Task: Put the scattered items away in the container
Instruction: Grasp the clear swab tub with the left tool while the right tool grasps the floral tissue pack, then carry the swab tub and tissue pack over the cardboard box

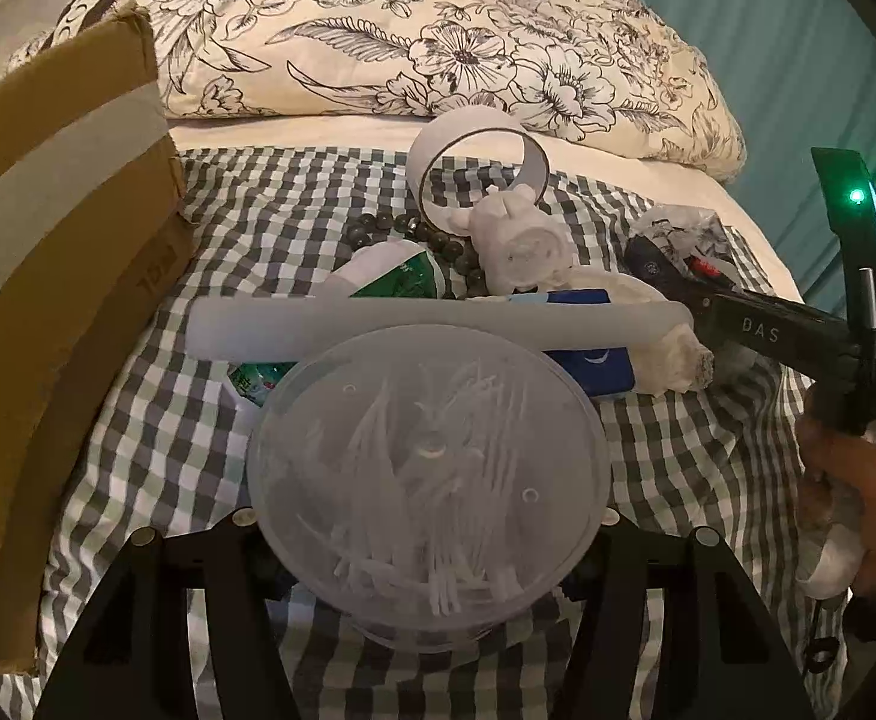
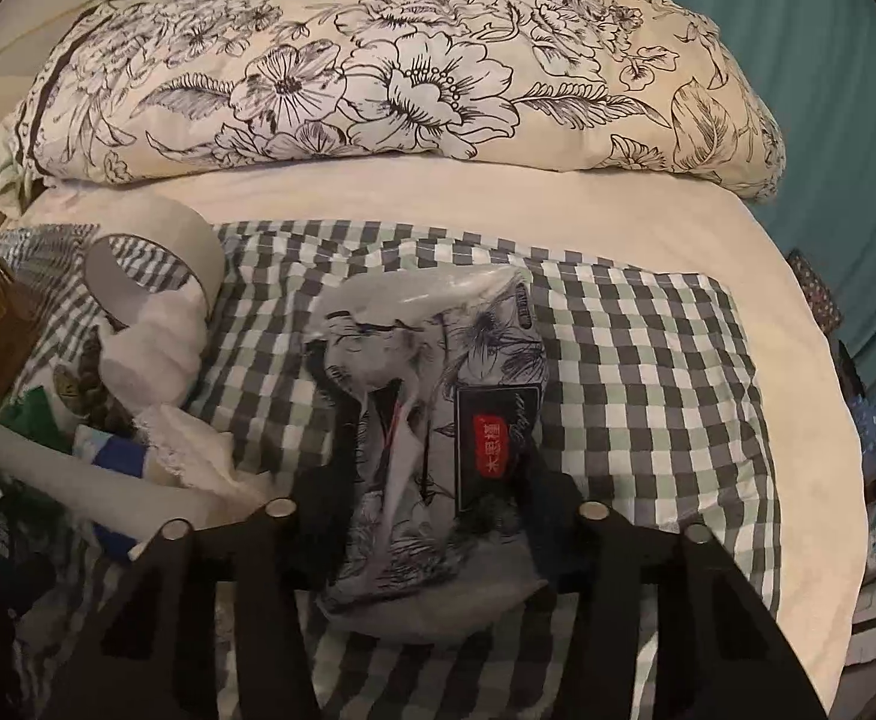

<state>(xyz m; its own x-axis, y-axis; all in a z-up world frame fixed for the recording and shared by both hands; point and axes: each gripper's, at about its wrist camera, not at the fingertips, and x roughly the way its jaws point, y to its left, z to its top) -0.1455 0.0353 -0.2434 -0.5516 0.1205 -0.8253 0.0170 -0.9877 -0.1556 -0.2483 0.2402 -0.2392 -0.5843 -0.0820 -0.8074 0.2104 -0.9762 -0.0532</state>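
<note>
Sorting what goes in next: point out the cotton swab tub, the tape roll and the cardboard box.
cotton swab tub [image 1: 429, 480], left wrist view, on the middle of its clear round lid.
tape roll [image 1: 537, 163], left wrist view, on the white outer band at its right side.
cardboard box [image 1: 60, 276], left wrist view, on its brown side wall.

Bed [image 2: 648, 204], floral duvet [image 2: 408, 78], checked cloth [image 2: 648, 360], teal wall [image 2: 798, 30]

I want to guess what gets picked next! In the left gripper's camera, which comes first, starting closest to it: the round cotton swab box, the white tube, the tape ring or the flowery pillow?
1. Cotton swab box: between the left gripper fingers.
2. White tube: lying crosswise just behind it.
3. Tape ring: upright, farther back.
4. Flowery pillow: at the far end.
</note>
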